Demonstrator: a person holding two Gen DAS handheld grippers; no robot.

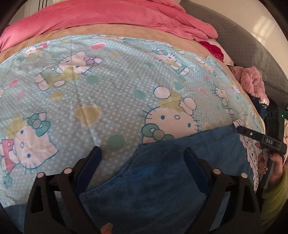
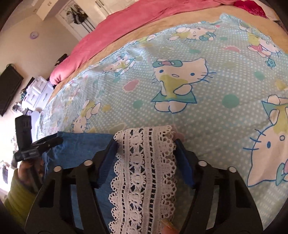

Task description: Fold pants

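1. Pants (image 1: 162, 180), blue denim with a white lace trim (image 2: 144, 171), lie nearest both cameras on the bed, the fabric passing between each pair of fingers.
2. Left gripper (image 1: 142, 156): jaws spread wide over the denim, beside a stitched seam; nothing is pinched.
3. Right gripper (image 2: 145, 149): jaws likewise parted, one on either side of the lace band; whether the pads touch the lace cannot be told.
4. Risk, as judged: closing here may catch only the lace or only the top layer, so that the fold drags unevenly; the two grippers work near each other and could collide.
5. Cartoon-cat sheet (image 1: 108, 86) extends beyond the pants.
6. Pink duvet (image 1: 108, 16) is bunched along the far edge.
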